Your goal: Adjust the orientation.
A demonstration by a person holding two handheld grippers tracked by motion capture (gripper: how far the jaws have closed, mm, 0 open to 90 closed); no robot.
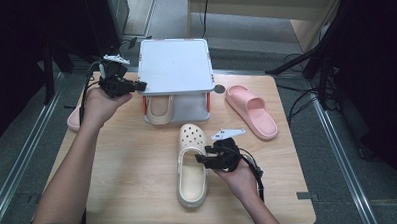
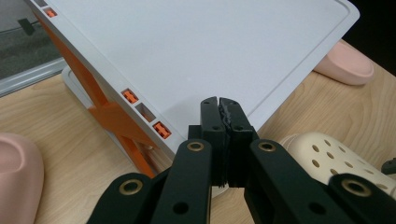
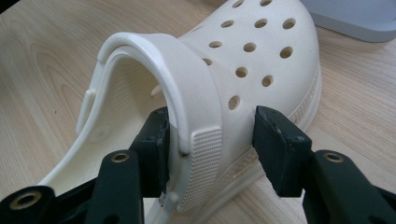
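Your right gripper (image 1: 206,154) straddles the side wall of a cream clog (image 1: 192,164) that lies flat on the wooden table (image 1: 133,169), toe pointing away from you. In the right gripper view, one pad sits inside the shoe against the strap's base, while the other stands just off the outer wall beside the vent holes; the jaws are spread and not yet clamped.

Your left gripper (image 1: 138,86) hovers at the left edge of a grey shoe rack (image 1: 175,65) with orange side braces, its jaws clenched together on nothing. A second cream clog (image 1: 160,109) rests on the rack's lower shelf. A pink slide (image 1: 251,111) lies to the right of the rack, and another pink slide (image 1: 74,119) sits near the table's left edge.
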